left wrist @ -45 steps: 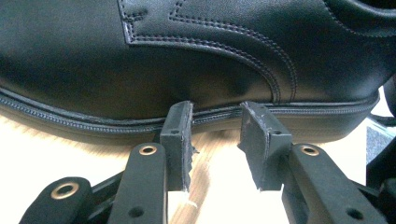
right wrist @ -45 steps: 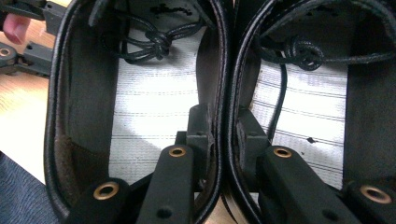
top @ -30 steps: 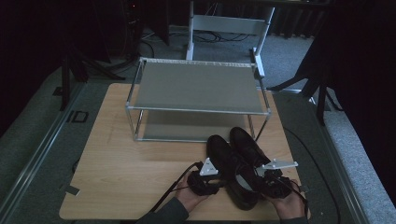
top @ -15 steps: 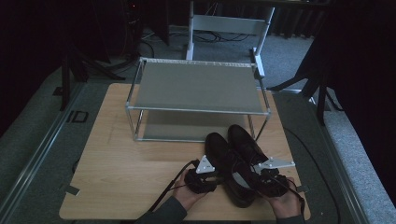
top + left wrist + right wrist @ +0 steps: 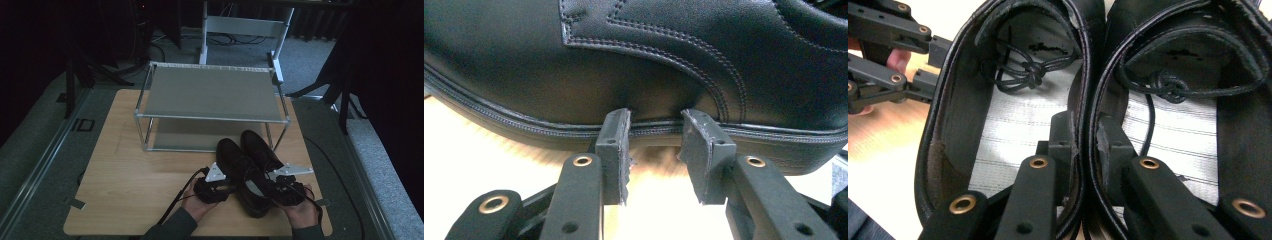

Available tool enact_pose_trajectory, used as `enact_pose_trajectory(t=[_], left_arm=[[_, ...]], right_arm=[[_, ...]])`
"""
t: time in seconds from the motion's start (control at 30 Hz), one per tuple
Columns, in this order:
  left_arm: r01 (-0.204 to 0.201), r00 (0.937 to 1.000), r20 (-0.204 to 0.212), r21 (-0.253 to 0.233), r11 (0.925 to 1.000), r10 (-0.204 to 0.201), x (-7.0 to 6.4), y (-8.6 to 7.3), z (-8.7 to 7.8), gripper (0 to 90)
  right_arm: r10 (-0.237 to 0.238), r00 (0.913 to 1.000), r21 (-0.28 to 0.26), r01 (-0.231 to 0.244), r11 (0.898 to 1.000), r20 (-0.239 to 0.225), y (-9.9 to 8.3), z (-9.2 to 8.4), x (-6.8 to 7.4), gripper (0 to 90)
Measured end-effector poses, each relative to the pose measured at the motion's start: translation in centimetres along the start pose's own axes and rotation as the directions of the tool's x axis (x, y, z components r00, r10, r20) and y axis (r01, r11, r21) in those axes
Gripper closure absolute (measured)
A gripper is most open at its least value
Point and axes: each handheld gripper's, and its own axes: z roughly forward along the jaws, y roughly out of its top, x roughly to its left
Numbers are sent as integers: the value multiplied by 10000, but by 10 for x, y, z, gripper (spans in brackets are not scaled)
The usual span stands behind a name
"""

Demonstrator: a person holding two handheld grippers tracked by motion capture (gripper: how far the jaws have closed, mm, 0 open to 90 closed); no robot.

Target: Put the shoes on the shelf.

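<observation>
No readable writing on black shoes (image 5: pixel 250 172). Right gripper (image 5: pixel 1085 145) jaws clamp adjoining inner walls of both shoes. Left gripper (image 5: pixel 655 150) jaws apart, tips against sole edge, worktop (image 5: pixel 125 175) below.

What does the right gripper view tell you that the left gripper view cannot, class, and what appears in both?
Right gripper view: the insides of both black shoes, pale insoles, knotted laces, and the right gripper with one jaw in each shoe, pinching their touching inner walls. Left gripper view: one shoe's outer side, its stitching and sole edge, with the left gripper open against it. Both show black shoe leather and the wooden table.
</observation>
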Motion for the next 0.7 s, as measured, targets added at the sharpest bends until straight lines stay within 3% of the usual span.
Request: enact_pose_trajectory(t=[0.7], left_arm=[[124, 9990, -432, -193, 9997, -132, 18, 6, -6, 679]], right_arm=[[156, 9997, -342, -151, 9993, 168, 20, 11, 7, 798]])
